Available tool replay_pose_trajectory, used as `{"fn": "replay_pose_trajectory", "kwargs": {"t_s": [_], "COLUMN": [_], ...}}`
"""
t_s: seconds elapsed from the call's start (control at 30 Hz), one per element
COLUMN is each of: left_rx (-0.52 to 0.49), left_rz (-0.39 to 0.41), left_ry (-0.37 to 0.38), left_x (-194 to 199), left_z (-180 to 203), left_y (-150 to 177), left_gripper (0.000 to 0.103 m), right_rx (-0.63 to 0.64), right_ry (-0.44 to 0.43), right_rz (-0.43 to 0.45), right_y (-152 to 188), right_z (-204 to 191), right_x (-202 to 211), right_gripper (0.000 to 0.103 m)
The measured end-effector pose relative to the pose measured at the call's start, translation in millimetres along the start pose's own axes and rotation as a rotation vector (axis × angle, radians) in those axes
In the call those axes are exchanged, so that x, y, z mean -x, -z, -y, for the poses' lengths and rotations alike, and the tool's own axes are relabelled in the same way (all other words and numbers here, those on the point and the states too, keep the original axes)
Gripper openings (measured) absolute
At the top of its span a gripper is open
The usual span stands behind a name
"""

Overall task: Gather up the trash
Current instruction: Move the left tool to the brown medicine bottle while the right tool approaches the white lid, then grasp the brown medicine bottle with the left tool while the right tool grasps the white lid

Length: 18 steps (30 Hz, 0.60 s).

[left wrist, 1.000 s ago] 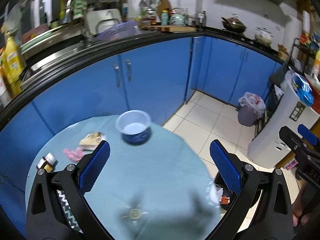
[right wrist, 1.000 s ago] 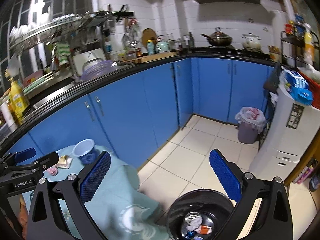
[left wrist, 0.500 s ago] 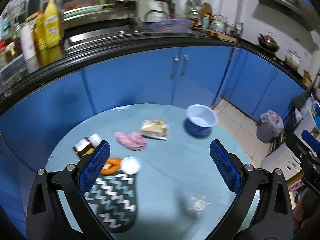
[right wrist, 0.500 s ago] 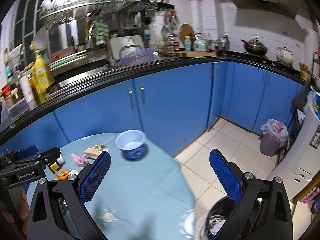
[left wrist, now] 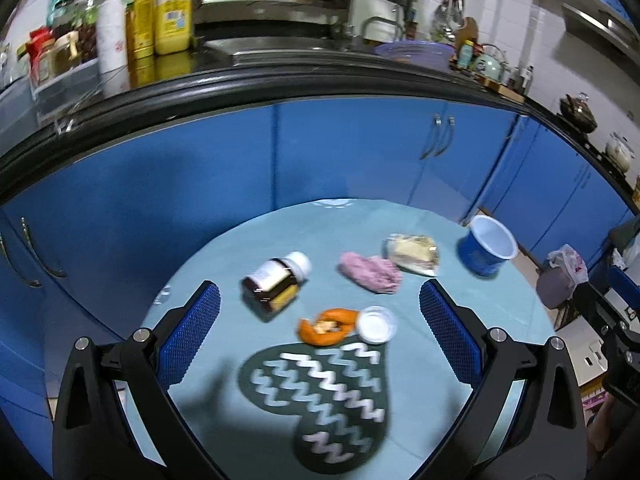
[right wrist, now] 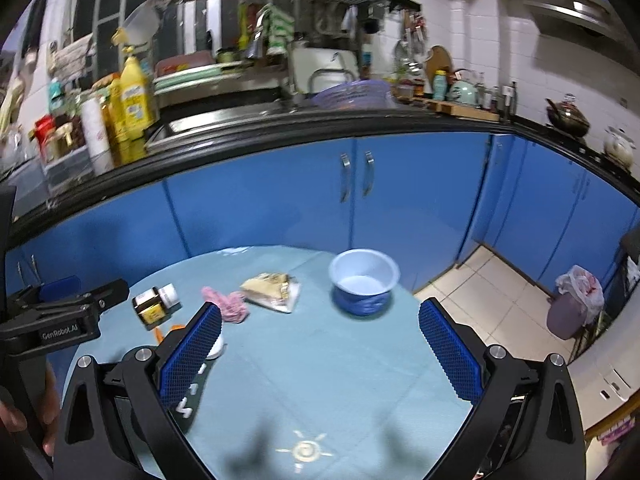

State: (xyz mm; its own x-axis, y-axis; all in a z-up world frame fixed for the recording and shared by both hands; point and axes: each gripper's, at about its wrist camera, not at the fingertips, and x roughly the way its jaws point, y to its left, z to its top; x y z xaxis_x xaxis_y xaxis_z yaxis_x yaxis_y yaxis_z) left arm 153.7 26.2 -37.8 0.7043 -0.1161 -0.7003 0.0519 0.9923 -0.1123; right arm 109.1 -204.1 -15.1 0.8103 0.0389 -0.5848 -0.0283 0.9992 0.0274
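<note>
On the round teal table lie an orange peel, a white cap, a brown pill bottle on its side, a crumpled pink wad and a food wrapper. My left gripper hovers open above the peel and the dark zigzag oven mitt. My right gripper is open over the table's middle, with the wrapper, pink wad and bottle ahead on its left. The left gripper's side shows there.
A blue cup stands at the table's right edge. Blue cabinets and a cluttered black counter curve behind. A lined waste bin stands on the tiled floor to the right.
Both grippers have swung left from the floor bin towards the table. The left one now hangs closer over the peel and mitt. Both stayed open.
</note>
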Motion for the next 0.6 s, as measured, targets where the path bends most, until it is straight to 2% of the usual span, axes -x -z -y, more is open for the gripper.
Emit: {"fn": "replay_pose_trajectory", "kwargs": {"t_s": [0.2,0.37,0.6], "left_rx": [-0.026,-0.093,-0.194], "left_rz": [-0.043,-0.101,-0.161], "left_ry": [-0.007,0.013,0.045], "left_x": [-24,-52,-88], "left_z": [-25,-36,-44], "left_y": [1,4,5], "left_gripper": [0.099,0.098,0.098], "right_rx": [-0.005,-0.019,0.042], "right_ry": [-0.06,-0.102,-0.143], "right_rz": [-0.094,-0.182,-0.284], "right_y": [10,20,41], "right_z": [-24,-40,-78], "right_x": [-36,-69,-110], "right_gripper": [0.097,0.097,0.097]}}
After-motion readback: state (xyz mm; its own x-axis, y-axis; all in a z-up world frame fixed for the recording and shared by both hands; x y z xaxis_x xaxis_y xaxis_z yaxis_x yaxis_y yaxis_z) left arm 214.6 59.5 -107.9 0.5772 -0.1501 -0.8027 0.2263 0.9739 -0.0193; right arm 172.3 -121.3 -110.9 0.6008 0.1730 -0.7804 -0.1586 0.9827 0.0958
